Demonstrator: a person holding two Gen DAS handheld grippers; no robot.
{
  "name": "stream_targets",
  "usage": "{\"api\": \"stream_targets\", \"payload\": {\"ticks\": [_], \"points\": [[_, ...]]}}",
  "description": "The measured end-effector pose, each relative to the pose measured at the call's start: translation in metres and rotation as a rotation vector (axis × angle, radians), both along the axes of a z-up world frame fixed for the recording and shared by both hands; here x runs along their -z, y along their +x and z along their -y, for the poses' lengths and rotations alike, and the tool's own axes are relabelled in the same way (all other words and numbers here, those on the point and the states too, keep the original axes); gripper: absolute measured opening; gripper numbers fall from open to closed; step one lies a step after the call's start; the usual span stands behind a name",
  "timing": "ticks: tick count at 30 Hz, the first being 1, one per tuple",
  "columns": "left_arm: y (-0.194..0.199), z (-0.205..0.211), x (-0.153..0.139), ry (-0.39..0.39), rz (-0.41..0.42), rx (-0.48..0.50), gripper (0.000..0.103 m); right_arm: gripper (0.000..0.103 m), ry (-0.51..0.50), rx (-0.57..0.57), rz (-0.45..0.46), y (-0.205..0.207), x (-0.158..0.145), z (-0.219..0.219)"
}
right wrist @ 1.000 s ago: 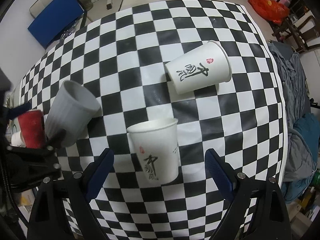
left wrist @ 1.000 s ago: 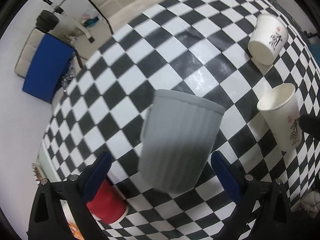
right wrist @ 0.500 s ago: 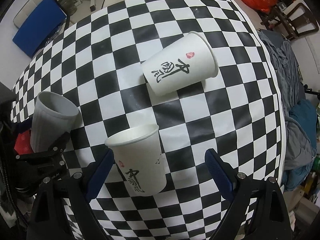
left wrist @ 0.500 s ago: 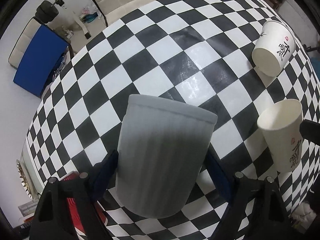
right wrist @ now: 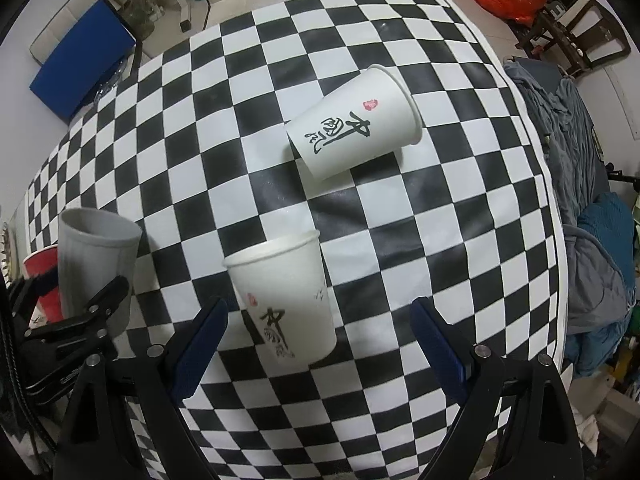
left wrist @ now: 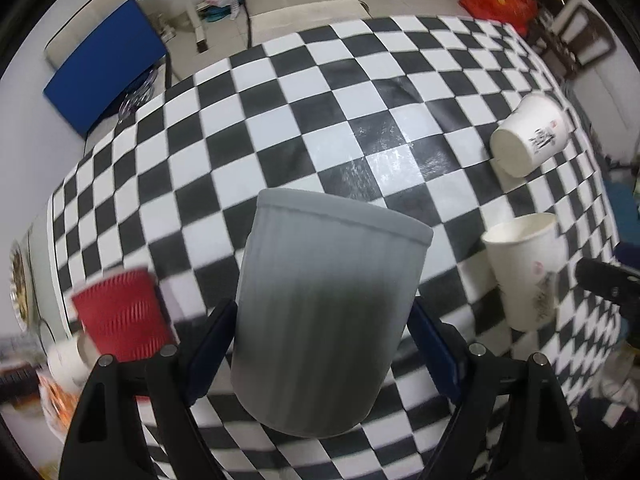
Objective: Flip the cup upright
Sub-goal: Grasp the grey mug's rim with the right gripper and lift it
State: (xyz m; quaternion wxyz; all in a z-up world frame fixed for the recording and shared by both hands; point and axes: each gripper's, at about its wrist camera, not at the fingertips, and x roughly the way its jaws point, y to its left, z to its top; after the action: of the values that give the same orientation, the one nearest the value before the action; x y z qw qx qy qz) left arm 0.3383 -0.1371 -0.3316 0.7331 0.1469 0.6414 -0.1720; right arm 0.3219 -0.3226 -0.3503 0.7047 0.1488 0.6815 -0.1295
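- Left gripper (left wrist: 320, 344), left wrist view: both blue-padded fingers pressed against the sides of a ribbed grey plastic cup (left wrist: 324, 312), clenched on it; cup held mouth-up, slightly tilted, over the black-and-white checkered tablecloth (left wrist: 280, 128).
- Red ribbed paper cup (left wrist: 124, 316), same view: blurred, to the left of the grey cup near the table edge.
- White paper cup with black calligraphy, upright (left wrist: 524, 268): to the right of the grey cup, apart from it.
- Second white paper cup with calligraphy, lying on its side (left wrist: 528, 136): farther back on the right, mouth toward the camera.
- Right gripper (right wrist: 320, 344), right wrist view: fingers spread wide, released; the upright white cup (right wrist: 284, 296) stands between them, nearer the left pad, contact not discernible.
- Lying white cup (right wrist: 356, 124), same view: beyond the upright one, rim pointing right.
- Grey cup (right wrist: 96, 256), same view: at far left, clamped in the left gripper (right wrist: 80, 312), the red cup (right wrist: 44, 284) just behind it.
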Motion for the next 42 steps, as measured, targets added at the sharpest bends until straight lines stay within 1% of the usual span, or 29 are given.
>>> {"api": "stream_targets", "payload": {"ticks": [6,9,11,16,19,23,25,27,28,29,33,36,41,42], "points": [[-0.043,-0.021,-0.022,-0.069,-0.016,-0.069,0.085,0.094,-0.004,-0.001,0.022,-0.033,-0.018,-0.013],[-0.065,-0.036,-0.026,-0.105,-0.038,-0.108,0.085,0.093,-0.006,0.002,0.029,-0.056,-0.025,-0.023],[-0.083,-0.045,-0.027,-0.138,-0.067,-0.141,0.085,0.093,-0.005,0.005,0.031,-0.075,-0.027,-0.030],[-0.129,-0.071,-0.016,-0.242,-0.156,-0.240,0.085,0.093,-0.019,0.018,0.028,-0.127,-0.027,-0.048],[-0.147,-0.077,-0.007,-0.310,-0.219,-0.299,0.085,0.094,-0.027,0.024,0.009,-0.157,-0.021,-0.060],[-0.167,-0.085,0.018,-0.422,-0.319,-0.412,0.085,0.093,-0.042,0.030,-0.022,-0.189,-0.010,-0.069],[-0.175,-0.084,0.032,-0.453,-0.356,-0.462,0.085,0.093,-0.055,0.035,-0.040,-0.203,-0.003,-0.072],[-0.183,-0.086,0.042,-0.474,-0.370,-0.510,0.085,0.093,-0.057,0.039,-0.049,-0.211,0.002,-0.073],[-0.186,-0.087,0.045,-0.501,-0.371,-0.532,0.085,0.093,-0.058,0.040,-0.055,-0.214,0.004,-0.073],[-0.188,-0.089,0.044,-0.511,-0.362,-0.543,0.085,0.093,-0.060,0.040,-0.061,-0.215,0.007,-0.073],[-0.191,-0.082,0.037,-0.475,-0.297,-0.508,0.085,0.093,-0.057,0.028,-0.078,-0.217,0.016,-0.072],[-0.193,-0.073,0.035,-0.414,-0.255,-0.468,0.084,0.093,-0.047,0.013,-0.079,-0.212,0.021,-0.072],[-0.195,-0.060,0.051,-0.368,-0.280,-0.446,0.085,0.093,-0.024,0.013,-0.083,-0.212,0.028,-0.066],[-0.196,-0.058,0.053,-0.375,-0.290,-0.448,0.084,0.093,-0.024,0.011,-0.082,-0.212,0.029,-0.064]]}}
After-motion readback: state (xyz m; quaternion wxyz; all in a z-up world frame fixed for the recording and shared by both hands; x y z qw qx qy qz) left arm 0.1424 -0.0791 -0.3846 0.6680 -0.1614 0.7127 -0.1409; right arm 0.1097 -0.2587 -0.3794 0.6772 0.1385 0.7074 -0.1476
